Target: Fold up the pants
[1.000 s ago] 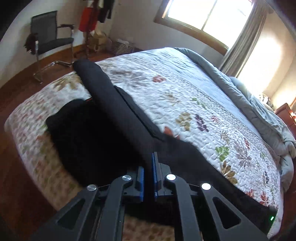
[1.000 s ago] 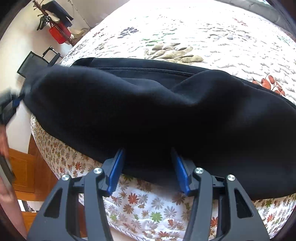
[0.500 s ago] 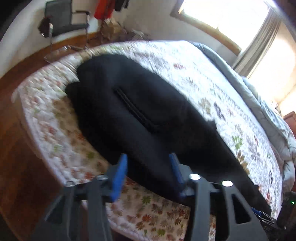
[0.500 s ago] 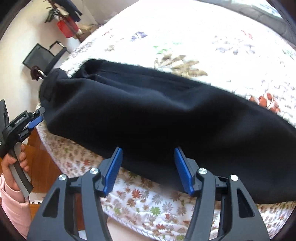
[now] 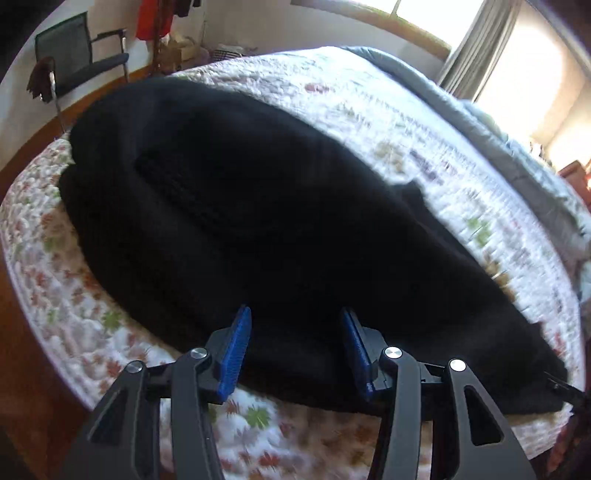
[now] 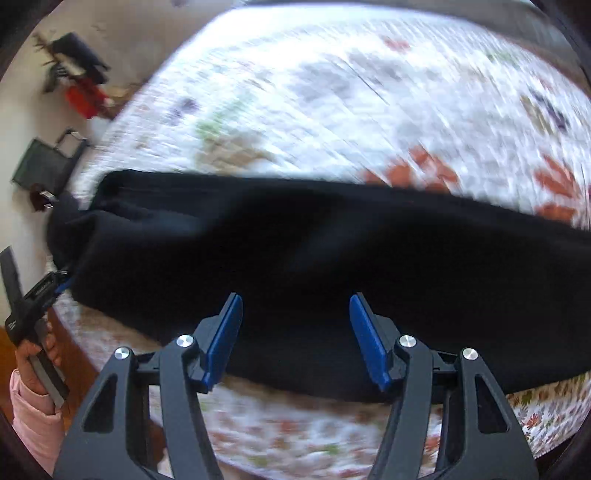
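Observation:
The black pants [image 5: 277, 221] lie folded lengthwise along the near edge of a floral quilt [image 5: 369, 110] on the bed. My left gripper [image 5: 295, 314] hovers open over the near edge of the pants, with nothing pinched between its blue pads. In the right wrist view the pants [image 6: 332, 258] stretch across the frame. My right gripper [image 6: 295, 299] is open above their near edge, its pads apart from the cloth. At that view's left edge the left gripper [image 6: 61, 284] shows beside the pants' end, held by a hand [image 6: 33, 350] in a pink sleeve.
A grey duvet [image 5: 480, 122] is bunched along the bed's far side under a bright window. A black chair [image 5: 74, 59] and hanging red clothing [image 5: 155, 18] stand by the far wall. Wooden floor [image 5: 22, 387] borders the bed on the near side.
My left gripper has let go of the raised fold, opened and sunk toward the bed; the pants now lie flat. My right gripper has slid sideways along the pants, jaws a little wider.

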{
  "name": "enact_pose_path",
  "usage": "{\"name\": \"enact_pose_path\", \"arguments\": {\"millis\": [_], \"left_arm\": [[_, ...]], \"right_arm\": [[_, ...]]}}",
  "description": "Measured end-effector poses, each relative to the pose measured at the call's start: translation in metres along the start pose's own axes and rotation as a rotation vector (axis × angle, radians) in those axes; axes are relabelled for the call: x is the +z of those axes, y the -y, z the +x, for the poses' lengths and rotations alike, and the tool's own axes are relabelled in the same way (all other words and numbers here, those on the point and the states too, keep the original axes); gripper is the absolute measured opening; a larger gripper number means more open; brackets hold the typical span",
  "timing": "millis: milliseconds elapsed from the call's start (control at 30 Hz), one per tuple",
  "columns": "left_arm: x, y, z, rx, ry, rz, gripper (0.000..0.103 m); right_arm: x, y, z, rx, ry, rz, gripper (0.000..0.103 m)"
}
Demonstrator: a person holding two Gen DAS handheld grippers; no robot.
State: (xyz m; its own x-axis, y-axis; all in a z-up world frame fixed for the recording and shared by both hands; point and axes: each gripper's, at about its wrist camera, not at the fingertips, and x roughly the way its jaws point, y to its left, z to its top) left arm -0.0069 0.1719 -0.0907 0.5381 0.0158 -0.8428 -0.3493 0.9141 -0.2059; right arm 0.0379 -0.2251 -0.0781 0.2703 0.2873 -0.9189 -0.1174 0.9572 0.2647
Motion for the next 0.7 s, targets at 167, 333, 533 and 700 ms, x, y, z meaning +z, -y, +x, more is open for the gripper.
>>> {"name": "enact_pose_path", "arguments": {"millis": [167, 333, 533, 700], "left_arm": [[0.007, 0.010, -0.018, -0.038, -0.004, -0.019, 0.054], [0.025, 0.031, -0.039, -0.075, 0.034, 0.018, 0.068], [0.051, 0.036, -0.028, -0.036, 0.058, 0.032, 0.069], [0.063, 0.010, -0.005, 0.028, 0.062, -0.017, 0.078]], "right_arm": [[-0.002, -0.004, -0.003, -0.003, 0.009, -0.049, 0.060], [0.024, -0.037, -0.025, 0.130, 0.061, -0.103, 0.061], [0.066, -0.090, -0.005, 0.208, 0.055, -0.192, 0.060], [0.081, -0.117, 0.028, 0.221, 0.005, -0.228, 0.052]]}}
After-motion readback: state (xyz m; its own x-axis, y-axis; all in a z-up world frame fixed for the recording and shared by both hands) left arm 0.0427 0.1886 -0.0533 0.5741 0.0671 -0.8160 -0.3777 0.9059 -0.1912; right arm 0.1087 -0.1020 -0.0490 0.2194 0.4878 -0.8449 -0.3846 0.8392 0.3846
